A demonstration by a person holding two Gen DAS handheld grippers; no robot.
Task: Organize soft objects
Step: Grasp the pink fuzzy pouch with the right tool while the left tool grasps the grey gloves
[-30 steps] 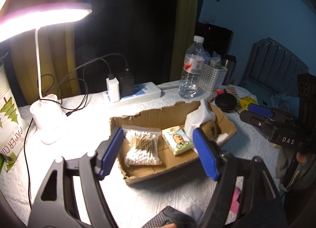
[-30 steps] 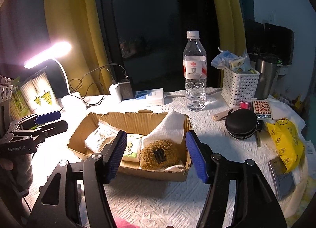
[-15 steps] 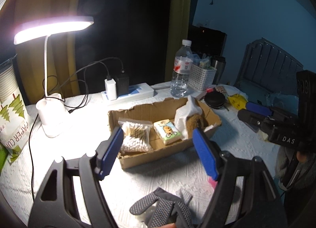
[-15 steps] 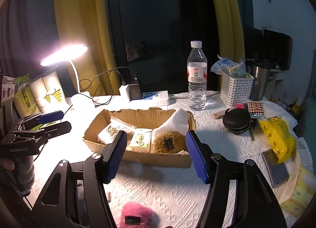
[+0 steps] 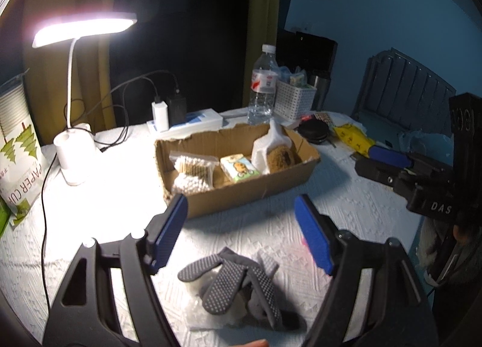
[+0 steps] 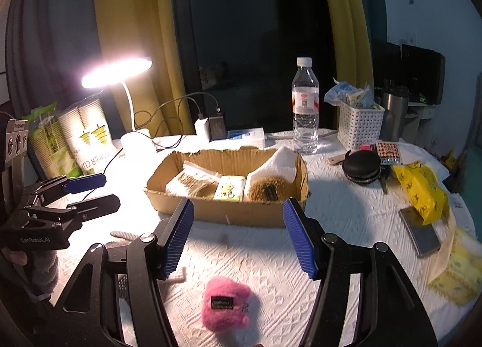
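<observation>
Right tool (image 6: 238,237) gapes empty above a fuzzy pink pouch (image 6: 227,305), black-labelled.

right claw (image 6: 238,235) (spread), pink plush (image 6: 227,305) below

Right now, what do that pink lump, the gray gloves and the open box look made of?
The pink lump looks like fuzzy felted wool or plush, matte, with a small dark sewn label. The gray gloves seem knit fabric with raised grip dots, probably rubbery. The open box is plain brown corrugated cardboard, its rim torn ragged.
</observation>
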